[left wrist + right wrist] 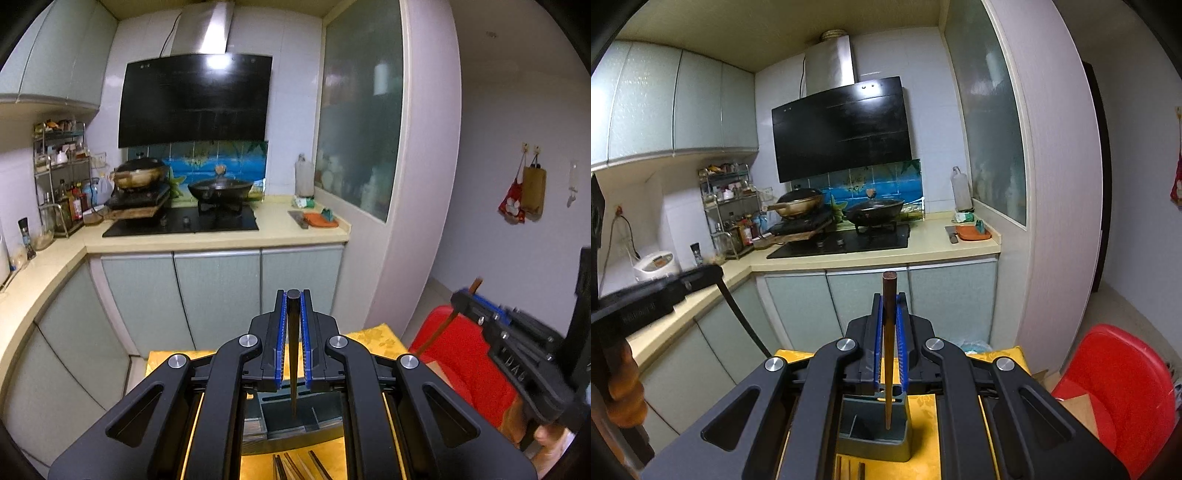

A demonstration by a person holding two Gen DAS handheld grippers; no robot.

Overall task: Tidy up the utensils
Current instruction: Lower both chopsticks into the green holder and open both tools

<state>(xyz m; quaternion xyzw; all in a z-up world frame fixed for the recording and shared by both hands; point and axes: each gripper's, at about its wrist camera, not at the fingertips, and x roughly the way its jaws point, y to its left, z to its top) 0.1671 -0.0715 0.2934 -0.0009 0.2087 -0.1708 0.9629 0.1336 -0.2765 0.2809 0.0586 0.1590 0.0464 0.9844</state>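
Both your grippers are pinching one chopstick each: left gripper (293, 295) clamps a dark chopstick (293, 354), right gripper (889, 297) a brown chopstick (888, 354), tips hanging down over the open grey holder (873, 435) on the yellow table (927, 424). Holder looks empty as far as visible, so nothing is stowed yet. More chopsticks (295, 467) lie loose on the table in front of it; those remain.

A home kitchen: range hood (195, 99) above a gas hob (181, 223), wok (220, 189), cabinets (218, 291).
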